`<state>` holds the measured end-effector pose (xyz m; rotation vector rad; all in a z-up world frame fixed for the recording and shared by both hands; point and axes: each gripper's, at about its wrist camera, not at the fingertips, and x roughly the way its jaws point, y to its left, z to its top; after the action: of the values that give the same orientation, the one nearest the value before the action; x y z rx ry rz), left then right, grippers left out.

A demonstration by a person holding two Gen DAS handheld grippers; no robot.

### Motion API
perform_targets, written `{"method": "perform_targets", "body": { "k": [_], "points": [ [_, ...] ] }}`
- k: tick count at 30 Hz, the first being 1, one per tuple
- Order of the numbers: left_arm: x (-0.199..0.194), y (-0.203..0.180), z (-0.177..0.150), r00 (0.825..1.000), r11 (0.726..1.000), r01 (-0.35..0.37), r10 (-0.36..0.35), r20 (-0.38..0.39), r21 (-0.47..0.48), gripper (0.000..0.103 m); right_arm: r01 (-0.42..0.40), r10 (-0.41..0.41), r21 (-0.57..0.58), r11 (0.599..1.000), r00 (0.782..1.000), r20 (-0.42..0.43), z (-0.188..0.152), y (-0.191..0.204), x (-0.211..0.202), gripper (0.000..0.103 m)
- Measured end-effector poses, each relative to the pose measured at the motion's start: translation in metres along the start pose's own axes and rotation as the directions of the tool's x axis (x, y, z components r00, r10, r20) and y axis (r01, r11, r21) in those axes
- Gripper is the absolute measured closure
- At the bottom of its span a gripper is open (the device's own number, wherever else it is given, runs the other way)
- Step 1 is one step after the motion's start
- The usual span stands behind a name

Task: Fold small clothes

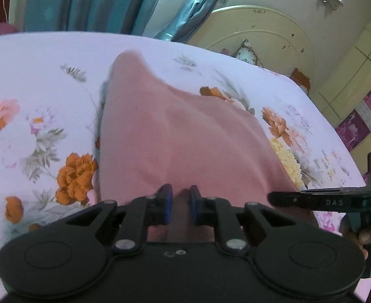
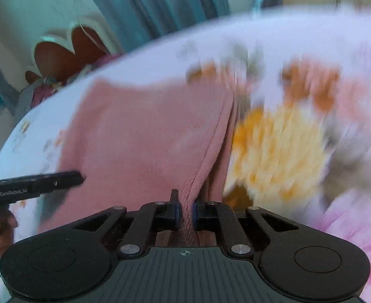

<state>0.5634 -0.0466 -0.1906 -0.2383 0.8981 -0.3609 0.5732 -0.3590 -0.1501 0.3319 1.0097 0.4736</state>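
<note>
A small pink knitted garment lies on the floral bed sheet, stretched from its near edge toward a far corner. My left gripper is shut on the garment's near edge, cloth pinched between its blue pads. In the right wrist view the same pink garment shows a ribbed hem running into my right gripper, which is shut on that hem. The right gripper's black finger pokes in from the right of the left wrist view. The left gripper's finger enters the right wrist view from the left.
The white sheet printed with orange, yellow and pink flowers covers the bed. Teal curtains hang behind it. A cream headboard stands at the back right. A person's fingers hold the right tool.
</note>
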Motion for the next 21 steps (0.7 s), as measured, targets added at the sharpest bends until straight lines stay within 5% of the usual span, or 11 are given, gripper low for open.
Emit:
{"method": "perform_targets", "body": {
  "k": [1,2,4,6,8,10,12,15,17,21],
  "points": [
    [-0.005,0.001,0.002,1.000,1.000,0.015,-0.015,0.003,0.000,0.088,0.008,-0.008,-0.004,1.000,1.000,0.023,0.002,0.002,-0.004,0.093],
    [-0.011,0.003,0.004,1.000,1.000,0.025,-0.025,0.014,0.000,0.088,0.024,-0.024,-0.008,1.000,0.999,0.048,0.005,0.002,-0.009,0.075],
    [-0.022,0.005,0.013,0.998,0.999,0.028,-0.029,0.056,0.024,0.088,0.038,-0.036,-0.008,0.999,0.990,0.136,0.013,-0.002,-0.022,0.055],
    [-0.020,0.008,0.026,0.997,0.999,0.013,-0.015,0.073,0.038,0.088,0.035,-0.043,0.060,0.998,0.989,0.142,0.027,-0.013,-0.017,0.055],
    [-0.013,0.013,0.041,0.996,0.999,-0.003,0.000,0.087,0.042,0.088,0.039,-0.050,0.074,0.997,0.985,0.163,0.041,-0.017,-0.008,0.072],
    [0.001,0.018,0.049,0.996,0.999,-0.013,0.008,0.094,0.051,0.088,0.049,-0.056,0.048,0.998,0.987,0.148,0.053,-0.013,0.006,0.078],
    [0.021,0.029,0.051,0.998,1.000,-0.005,0.004,0.059,0.019,0.088,0.149,-0.147,-0.028,0.988,0.986,0.073,0.056,-0.011,0.029,0.083],
    [0.028,0.044,0.056,0.998,0.997,0.052,-0.050,0.040,-0.059,0.089,0.170,-0.167,-0.045,0.984,0.984,0.059,0.058,-0.015,0.026,0.083],
    [0.020,0.041,0.066,0.995,0.998,0.054,-0.052,0.090,-0.020,0.089,0.203,-0.188,-0.094,0.975,0.972,0.143,0.063,-0.004,0.010,0.083],
    [0.047,0.049,0.089,0.998,1.000,0.015,-0.014,0.060,-0.024,0.083,0.130,-0.106,-0.169,0.977,0.984,0.145,0.087,0.021,0.027,0.083]
  ]
}}
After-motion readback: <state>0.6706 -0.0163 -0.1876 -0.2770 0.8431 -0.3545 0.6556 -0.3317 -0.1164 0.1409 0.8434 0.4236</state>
